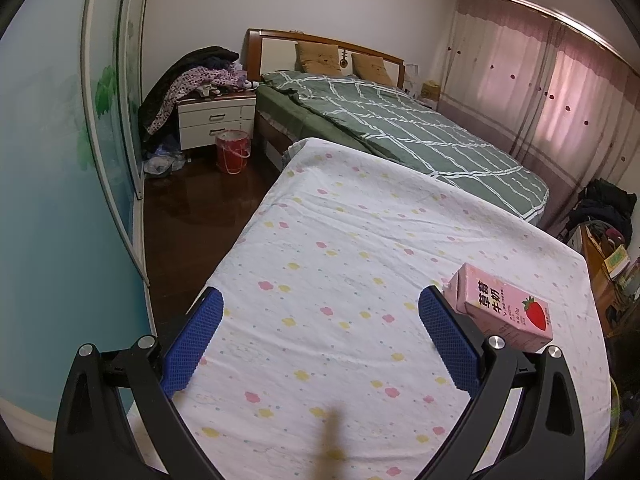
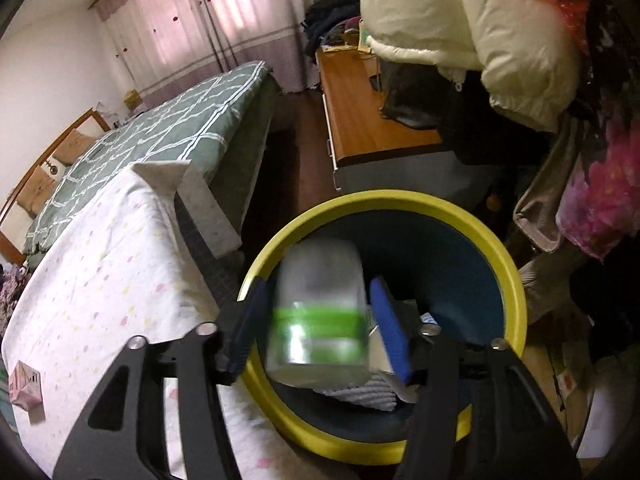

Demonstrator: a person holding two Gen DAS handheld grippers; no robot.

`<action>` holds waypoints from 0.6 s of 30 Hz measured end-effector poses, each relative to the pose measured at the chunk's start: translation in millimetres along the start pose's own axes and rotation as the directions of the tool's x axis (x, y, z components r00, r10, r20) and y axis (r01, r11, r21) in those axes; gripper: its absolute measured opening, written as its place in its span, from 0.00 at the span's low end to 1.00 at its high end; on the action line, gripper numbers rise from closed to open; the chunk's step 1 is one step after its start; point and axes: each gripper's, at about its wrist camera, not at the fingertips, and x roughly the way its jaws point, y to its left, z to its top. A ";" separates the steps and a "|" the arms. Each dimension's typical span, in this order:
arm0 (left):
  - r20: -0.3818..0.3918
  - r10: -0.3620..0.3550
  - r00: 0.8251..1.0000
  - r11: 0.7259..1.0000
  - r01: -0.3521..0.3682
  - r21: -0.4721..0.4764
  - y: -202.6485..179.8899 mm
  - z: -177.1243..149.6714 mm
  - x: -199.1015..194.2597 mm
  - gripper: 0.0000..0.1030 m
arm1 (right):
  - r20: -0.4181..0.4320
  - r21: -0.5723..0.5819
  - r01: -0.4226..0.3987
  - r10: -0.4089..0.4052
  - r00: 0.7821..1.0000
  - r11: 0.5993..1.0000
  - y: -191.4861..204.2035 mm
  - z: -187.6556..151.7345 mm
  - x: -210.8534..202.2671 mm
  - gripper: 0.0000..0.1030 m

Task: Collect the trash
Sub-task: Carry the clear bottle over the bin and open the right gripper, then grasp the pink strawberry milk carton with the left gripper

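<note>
A pink strawberry milk carton lies on the flower-print sheet, just right of my left gripper, which is open and empty above the sheet. The carton also shows in the right wrist view at the far left. My right gripper hangs over a yellow-rimmed bin. A clear plastic bottle with a green label is motion-blurred between its blue fingers; the jaws stand slightly wider than the bottle. Trash lies in the bin.
A green plaid bed stands behind the sheet-covered surface. A nightstand piled with clothes and a red bucket stand at the back left. A wooden desk, puffy jacket and hanging clothes crowd the bin's far side.
</note>
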 end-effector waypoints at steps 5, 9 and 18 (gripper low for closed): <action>-0.001 -0.002 1.000 1.000 0.002 0.009 -2.5 -0.9 0.0 0.94 | 0.010 -0.016 0.008 -0.008 1.000 1.000 0.1 3.5 1.5 0.59; 0.001 -0.009 1.000 1.000 0.009 0.029 -8.9 -3.8 -1.4 0.94 | 0.016 -0.033 0.017 -0.016 1.000 0.999 2.2 4.8 1.9 0.60; -0.039 -0.078 0.996 0.976 0.085 0.198 -68.5 -23.0 -4.9 0.94 | 0.022 -0.047 0.009 -0.008 1.000 0.999 4.6 5.1 2.4 0.64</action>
